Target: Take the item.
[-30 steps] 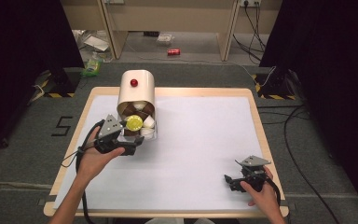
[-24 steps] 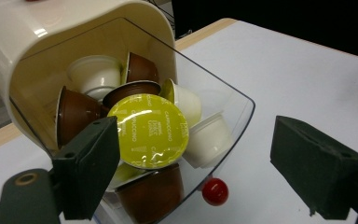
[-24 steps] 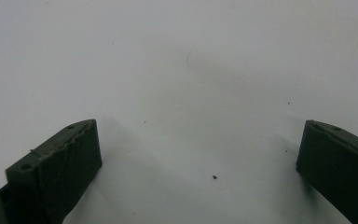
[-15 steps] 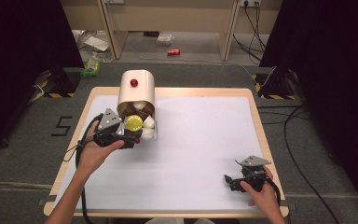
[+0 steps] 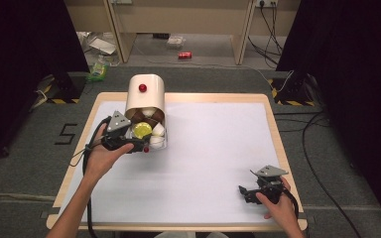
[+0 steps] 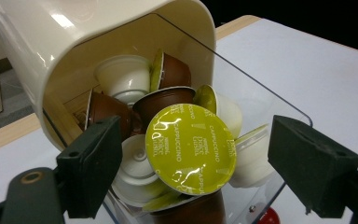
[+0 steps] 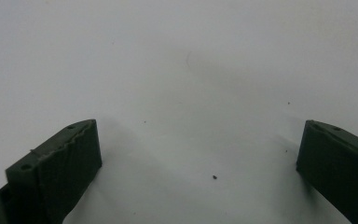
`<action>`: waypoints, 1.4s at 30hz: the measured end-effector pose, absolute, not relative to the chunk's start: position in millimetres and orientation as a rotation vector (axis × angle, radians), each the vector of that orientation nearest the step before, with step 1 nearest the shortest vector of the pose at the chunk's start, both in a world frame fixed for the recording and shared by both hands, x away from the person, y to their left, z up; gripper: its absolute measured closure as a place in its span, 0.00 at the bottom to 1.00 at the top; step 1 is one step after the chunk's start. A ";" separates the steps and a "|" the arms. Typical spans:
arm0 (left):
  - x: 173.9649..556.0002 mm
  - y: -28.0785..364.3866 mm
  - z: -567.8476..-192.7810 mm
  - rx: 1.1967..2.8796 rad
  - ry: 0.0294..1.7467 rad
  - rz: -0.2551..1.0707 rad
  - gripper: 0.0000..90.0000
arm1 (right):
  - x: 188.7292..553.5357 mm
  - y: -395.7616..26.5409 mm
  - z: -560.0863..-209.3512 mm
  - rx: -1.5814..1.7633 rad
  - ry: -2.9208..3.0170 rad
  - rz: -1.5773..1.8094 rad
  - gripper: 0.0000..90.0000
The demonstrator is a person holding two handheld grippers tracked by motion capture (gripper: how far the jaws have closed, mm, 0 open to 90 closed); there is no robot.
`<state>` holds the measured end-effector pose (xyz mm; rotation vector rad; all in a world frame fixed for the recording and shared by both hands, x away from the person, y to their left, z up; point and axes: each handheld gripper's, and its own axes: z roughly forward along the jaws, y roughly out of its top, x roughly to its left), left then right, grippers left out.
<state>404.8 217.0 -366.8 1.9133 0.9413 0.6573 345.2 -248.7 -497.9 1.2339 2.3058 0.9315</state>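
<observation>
Left gripper view: your left gripper (image 6: 193, 161) brackets the green-lidded capsule (image 6: 191, 148), jaws just narrowing, untouching; right gripper (image 7: 198, 172) jaws apart.

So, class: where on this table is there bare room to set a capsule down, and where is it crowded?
Bare: the white mat between the capsule dispenser and the right hand-held gripper. Crowded: the dispenser's mouth, where the left hand-held gripper flanks the green-lidded capsule.

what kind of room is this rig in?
Probably a lab or recording space, not a kitchen: black curtains flank a lone white-topped table, hazard-taped stands and loose cables sit on grey carpet, and a number five is marked on the floor.
</observation>
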 end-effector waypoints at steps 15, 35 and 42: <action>414.2 214.1 -369.7 1.946 0.952 0.650 0.21 | 345.1 -248.8 -497.9 1.233 2.306 0.931 0.00; 420.4 212.2 -378.1 2.008 0.946 0.624 0.37 | 345.2 -248.7 -497.9 1.234 2.306 0.931 0.00; 420.3 213.8 -377.1 2.017 0.933 0.598 0.45 | 345.2 -248.7 -497.9 1.234 2.306 0.931 0.00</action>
